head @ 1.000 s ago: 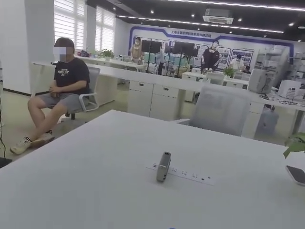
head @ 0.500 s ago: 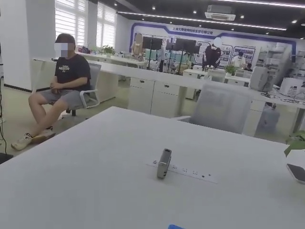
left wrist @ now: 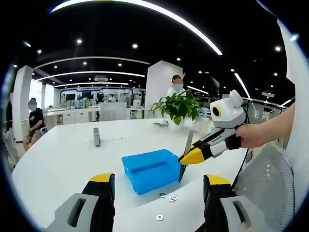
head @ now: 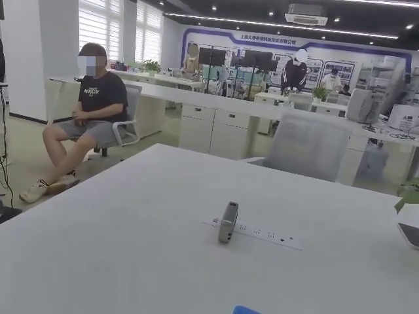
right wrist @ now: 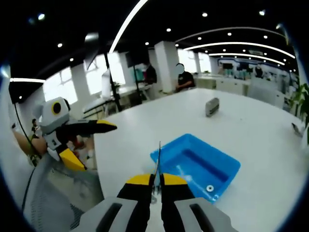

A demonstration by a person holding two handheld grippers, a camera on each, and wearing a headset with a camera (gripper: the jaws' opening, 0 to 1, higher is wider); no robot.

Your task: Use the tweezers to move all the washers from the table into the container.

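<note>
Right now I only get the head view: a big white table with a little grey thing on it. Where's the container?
Observer: The left gripper view shows the blue container close to the near edge of the table, just beyond the left jaws.
Operator: Are washers still lying outside it?
Observer: Yes. A few washers lie on the table on the near side of the container.
Operator: Who's got the tweezers?
Observer: The right gripper. Its jaws are shut on the tweezers, and its own view shows one washer already inside the container.
</note>
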